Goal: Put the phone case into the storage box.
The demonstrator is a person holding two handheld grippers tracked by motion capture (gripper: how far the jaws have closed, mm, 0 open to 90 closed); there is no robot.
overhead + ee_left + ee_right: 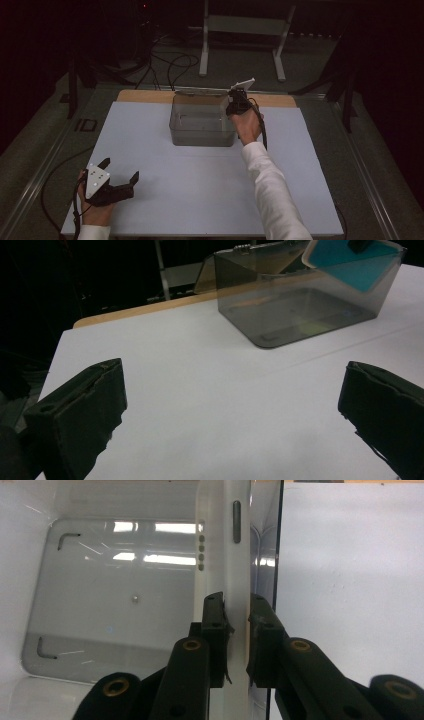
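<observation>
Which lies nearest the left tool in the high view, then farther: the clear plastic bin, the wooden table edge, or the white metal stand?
From the left tool:
1. Clear plastic bin, mid-table, ahead and right.
2. Wooden table edge, behind the bin.
3. White metal stand, on the floor beyond.

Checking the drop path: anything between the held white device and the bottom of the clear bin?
Nothing visible. The right claw is shut on the white device, held at the rim of the clear bin; the bin floor looks bare.
</observation>
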